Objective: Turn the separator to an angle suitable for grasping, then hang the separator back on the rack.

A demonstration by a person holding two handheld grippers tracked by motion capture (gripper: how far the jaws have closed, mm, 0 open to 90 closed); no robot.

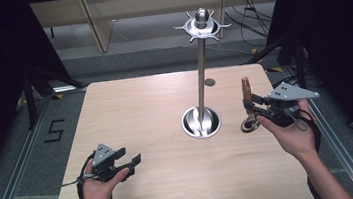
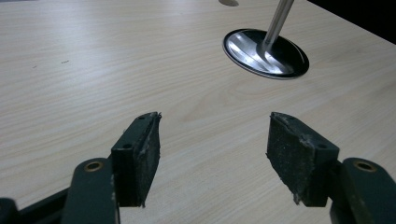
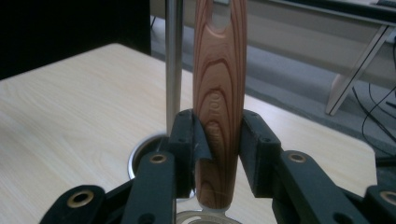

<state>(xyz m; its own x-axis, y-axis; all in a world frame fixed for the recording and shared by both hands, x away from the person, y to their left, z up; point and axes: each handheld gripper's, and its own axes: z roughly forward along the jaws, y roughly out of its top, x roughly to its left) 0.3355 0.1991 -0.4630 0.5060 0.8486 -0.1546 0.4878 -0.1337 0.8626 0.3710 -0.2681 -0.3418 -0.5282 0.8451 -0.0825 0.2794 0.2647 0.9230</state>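
Right gripper view: your right gripper (image 3: 218,140) clamps a wooden handle (image 3: 219,88) with unreadable embossed lettering; your left gripper (image 2: 212,154) gapes empty.

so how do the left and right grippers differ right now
The left gripper has its jaws spread apart with nothing between them; the right gripper is shut on the wooden handle of a utensil held upright. The left one sits low by the table's near edge; the right one is beside the metal stand. Both are hand-held, black and two-jawed.
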